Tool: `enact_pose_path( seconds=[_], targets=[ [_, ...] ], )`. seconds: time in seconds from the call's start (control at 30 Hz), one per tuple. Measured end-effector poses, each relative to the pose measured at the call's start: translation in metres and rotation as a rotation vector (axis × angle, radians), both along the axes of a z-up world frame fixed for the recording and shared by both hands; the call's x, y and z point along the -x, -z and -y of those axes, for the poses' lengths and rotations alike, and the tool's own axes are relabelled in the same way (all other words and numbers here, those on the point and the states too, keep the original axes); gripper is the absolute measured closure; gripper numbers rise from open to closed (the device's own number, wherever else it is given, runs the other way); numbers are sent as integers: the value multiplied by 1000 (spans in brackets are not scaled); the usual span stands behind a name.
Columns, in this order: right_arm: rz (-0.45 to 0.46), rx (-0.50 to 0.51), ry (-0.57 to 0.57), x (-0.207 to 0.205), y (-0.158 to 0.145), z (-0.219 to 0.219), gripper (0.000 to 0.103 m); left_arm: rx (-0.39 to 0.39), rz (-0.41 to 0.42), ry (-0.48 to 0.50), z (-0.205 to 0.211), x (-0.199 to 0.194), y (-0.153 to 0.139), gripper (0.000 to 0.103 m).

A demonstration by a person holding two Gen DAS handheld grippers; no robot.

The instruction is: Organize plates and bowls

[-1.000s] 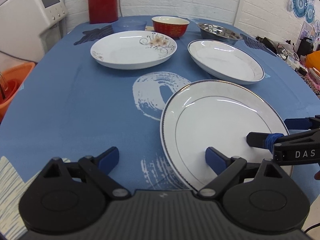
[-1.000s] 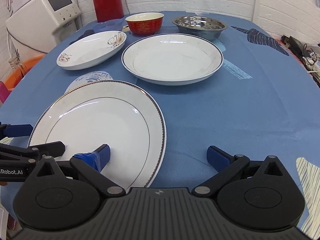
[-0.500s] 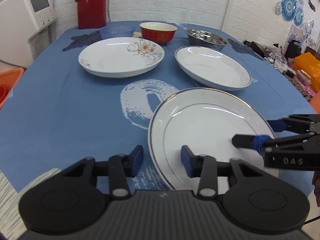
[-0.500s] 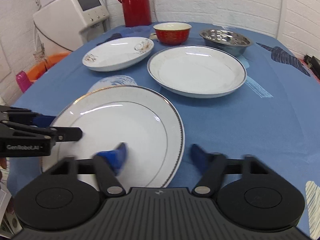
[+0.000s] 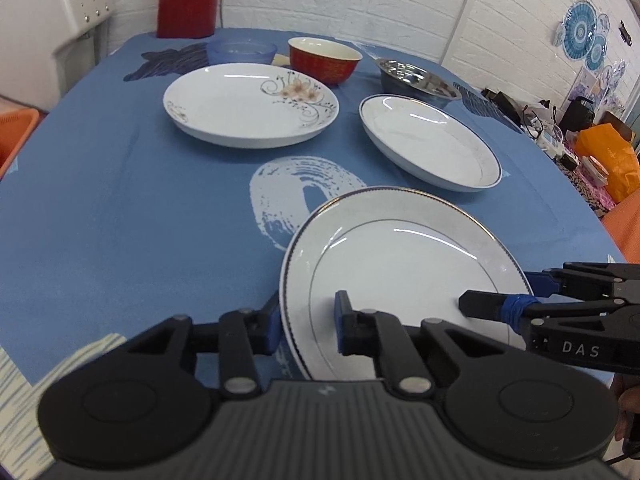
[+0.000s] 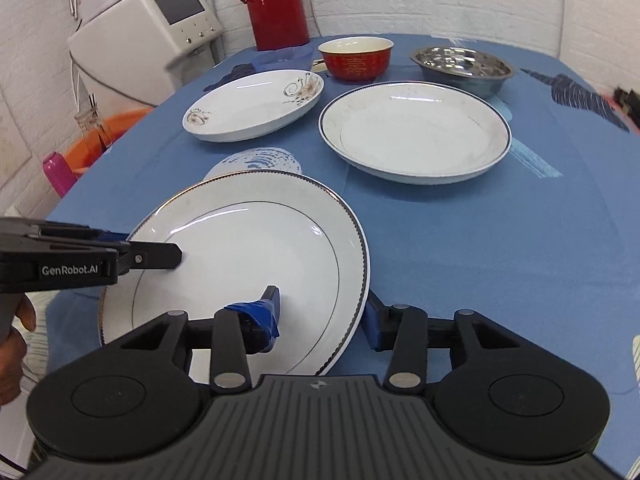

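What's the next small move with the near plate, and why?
Probably lift it level and carry it toward the blue-rimmed plate. Both hand-held grippers, left and right, have closed on opposite rims of the near plate, its far edge already looks raised.

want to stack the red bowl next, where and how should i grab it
Take the red bowl by its rim, one finger inside and one outside, coming from above on the near side. It stands upright and open, and its wall is too wide and rounded to span; the floral plate and rimmed plate sit in front.
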State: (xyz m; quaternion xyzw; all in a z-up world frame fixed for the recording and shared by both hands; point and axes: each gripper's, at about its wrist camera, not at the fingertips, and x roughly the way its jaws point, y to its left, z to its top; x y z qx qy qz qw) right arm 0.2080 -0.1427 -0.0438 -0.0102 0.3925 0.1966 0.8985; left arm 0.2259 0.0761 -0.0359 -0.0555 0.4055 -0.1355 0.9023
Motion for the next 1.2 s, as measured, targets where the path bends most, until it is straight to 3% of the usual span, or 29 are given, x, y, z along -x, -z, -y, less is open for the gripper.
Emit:
enact_pose_path(
  seconds=[0.07, 0.17, 0.33, 0.4, 0.47, 0.6, 0.77, 0.9, 1.2],
  targets=[
    [7, 17, -26, -1, 0, 0, 72, -17, 14, 3, 2, 3, 1, 87],
    [23, 16, -48, 1, 2, 3, 70, -34, 39, 23, 8, 11, 4, 57],
    [53, 12, 8, 8, 5, 3, 63, -58, 62, 18, 16, 17, 6, 58],
    [28, 12, -24, 10, 2, -5, 61, -51, 58, 5, 14, 16, 5, 67],
    [18, 14, -14, 12, 1, -8, 64, -32, 46, -21, 9, 14, 4, 73],
    [-21, -56, 0, 12, -1, -8, 67, 33, 5, -41, -8, 8, 1, 75],
    [-35, -103, -7, 11, -6, -32, 67, 1, 20, -75, -27, 10, -9, 76],
    [30, -94, -72, 7, -17, -62, 64, -24, 48, -130, -55, 11, -21, 76],
    [-16, -111, -143, -12, -7, -104, 63, -75, 57, -210, -95, 7, -17, 77]
  ],
)
